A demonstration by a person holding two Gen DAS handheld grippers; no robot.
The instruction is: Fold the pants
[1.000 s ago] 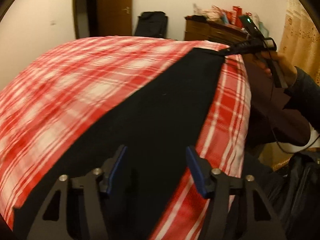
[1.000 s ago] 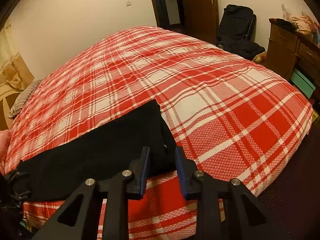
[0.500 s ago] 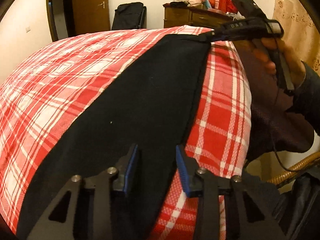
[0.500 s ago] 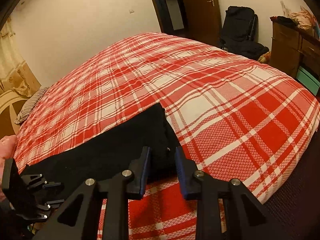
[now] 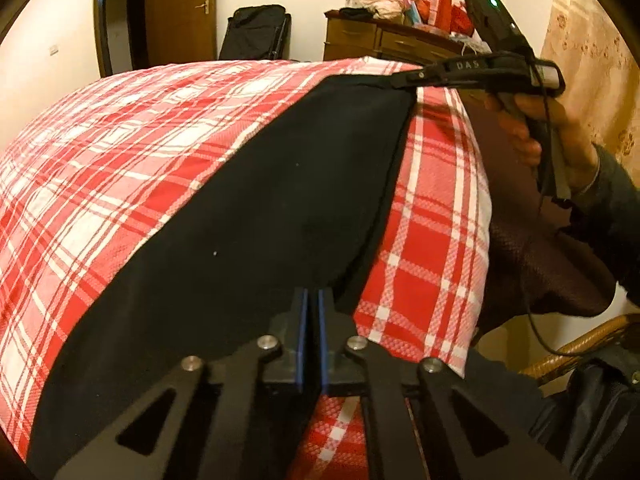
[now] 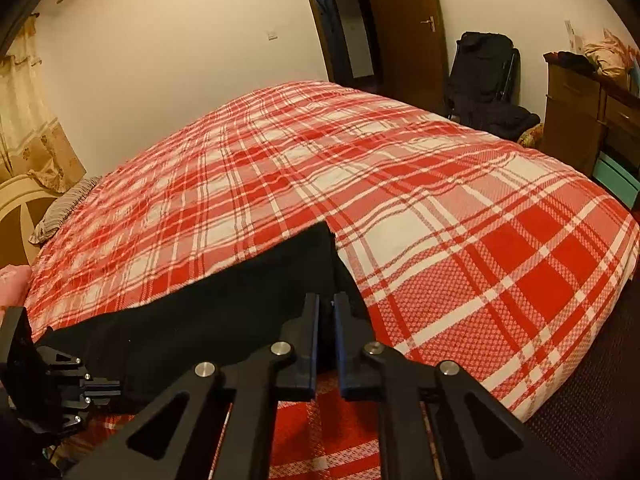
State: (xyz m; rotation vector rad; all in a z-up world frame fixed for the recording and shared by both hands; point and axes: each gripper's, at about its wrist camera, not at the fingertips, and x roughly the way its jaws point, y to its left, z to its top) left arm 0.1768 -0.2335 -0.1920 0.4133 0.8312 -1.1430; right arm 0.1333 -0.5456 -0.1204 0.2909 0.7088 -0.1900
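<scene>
Both grippers have drawn their jaws together since a second ago, and the left one has slid along the bed edge toward the near side of the cloth. Black pants (image 5: 248, 216) lie flat in a long strip along the near edge of a bed, on a red-and-white plaid bedspread (image 5: 120, 152).

From the left wrist view, the left gripper (image 5: 311, 300) has its blue pads pressed together right at the near edge of the pants; the fabric appears to be pinched between them, though the dark cloth against dark fingers makes the contact hard to make out. From the right wrist view, the right gripper (image 6: 326, 310) is likewise closed at the other end of the strip — a fold of black fabric sits in the narrow slit between its pads.

Across the bed, the left view shows the right gripper's tips meeting the far corner of the pants, with a person's hand (image 5: 548, 132) around its handle and a dark sleeve behind it. A thin cable hangs from that handle.

Farther off stand a wooden dresser (image 5: 380, 42) piled with clutter, a black folding chair (image 6: 482, 76) against the wall, and a brown door (image 6: 408, 20). A patterned curtain (image 6: 24, 120) hangs at the left of the right wrist view, above a striped pillow.
</scene>
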